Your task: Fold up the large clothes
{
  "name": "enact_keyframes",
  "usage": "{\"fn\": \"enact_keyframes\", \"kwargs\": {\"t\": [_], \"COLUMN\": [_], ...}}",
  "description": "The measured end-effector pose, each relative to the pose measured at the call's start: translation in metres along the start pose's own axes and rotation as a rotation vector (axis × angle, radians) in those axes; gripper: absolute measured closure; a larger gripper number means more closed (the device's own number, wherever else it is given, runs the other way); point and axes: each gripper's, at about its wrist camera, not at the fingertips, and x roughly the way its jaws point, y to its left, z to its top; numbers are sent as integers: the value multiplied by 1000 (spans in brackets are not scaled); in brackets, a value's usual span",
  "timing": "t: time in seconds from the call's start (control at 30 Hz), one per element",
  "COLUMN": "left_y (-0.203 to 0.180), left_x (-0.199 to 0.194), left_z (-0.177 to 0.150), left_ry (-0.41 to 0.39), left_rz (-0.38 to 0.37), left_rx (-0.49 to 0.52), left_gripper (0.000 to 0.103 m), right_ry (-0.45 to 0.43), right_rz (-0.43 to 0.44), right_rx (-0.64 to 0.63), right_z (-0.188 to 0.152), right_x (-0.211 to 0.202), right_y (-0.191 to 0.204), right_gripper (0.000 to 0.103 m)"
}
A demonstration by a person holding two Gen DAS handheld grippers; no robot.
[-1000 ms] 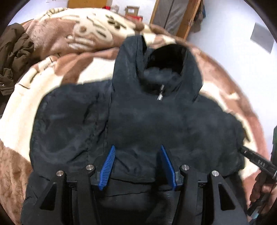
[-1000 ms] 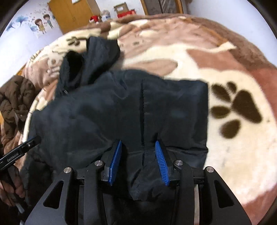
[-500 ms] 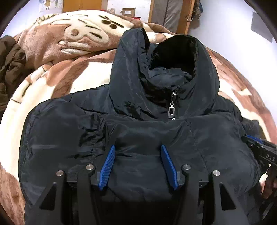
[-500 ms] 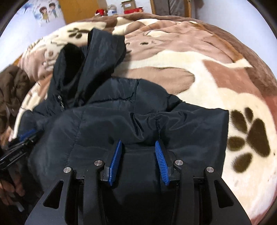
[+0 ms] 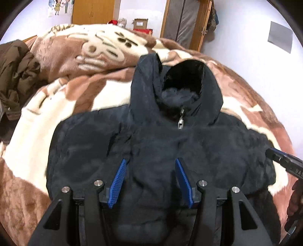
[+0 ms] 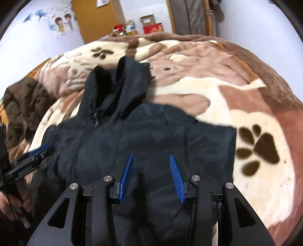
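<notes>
A dark navy hooded padded jacket (image 5: 155,143) lies front up on a brown and cream blanket (image 5: 56,106), hood pointing away, zipper pull (image 5: 180,123) at the collar. It also shows in the right wrist view (image 6: 151,136). My left gripper (image 5: 151,181) is open above the jacket's lower front, fabric between its blue pads. My right gripper (image 6: 151,174) is open over the jacket's right part. The right gripper's tip (image 5: 284,162) shows at the jacket's right edge; the left gripper (image 6: 28,160) shows at its left edge.
A brown padded coat (image 5: 15,75) lies bunched at the bed's left side, also in the right wrist view (image 6: 20,106). Wooden wardrobe (image 5: 94,11), boxes (image 6: 149,22) and a door frame stand behind the bed. A paw print (image 6: 259,147) marks the blanket right of the jacket.
Both grippers have pulled back and up from the jacket; more of the room beyond the bed now shows. Both stay open. The jacket lies in the same place.
</notes>
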Motion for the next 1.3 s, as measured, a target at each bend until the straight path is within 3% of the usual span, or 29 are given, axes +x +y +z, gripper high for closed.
{"fn": "enact_keyframes", "kwargs": {"t": [0.1,0.27,0.37,0.5,0.67,0.97,1.23,1.27,1.3], "left_y": [10,13,14,10,7,20,36,34,33], "left_x": [27,17,-1,-16,-7,83,165,168,170], "left_z": [-14,-11,-2,27,86,165,191,191,190], "left_ry": [98,93,62,8,-31,56,143,132,129], "left_rz": [10,-5,-38,-64,-53,-26,-78,-92,-103], "left_rx": [-30,-27,-28,-14,1,-63,-166,-164,-159], "left_gripper": [47,47,47,47,47,44,43,59,85], "right_ry": [83,69,7,-43,-69,-30,1,12,17], "right_rz": [-25,-19,25,66,58,85,44,46,43], "right_rx": [-7,-5,16,28,-6,87,14,13,15], "right_z": [-10,0,13,44,92,163,208,210,211], "right_x": [31,18,0,-6,10,75,136,141,145], "right_y": [3,6,8,15,27,3,11,11,10], "right_gripper": [62,62,62,61,59,57,57,57,67]}}
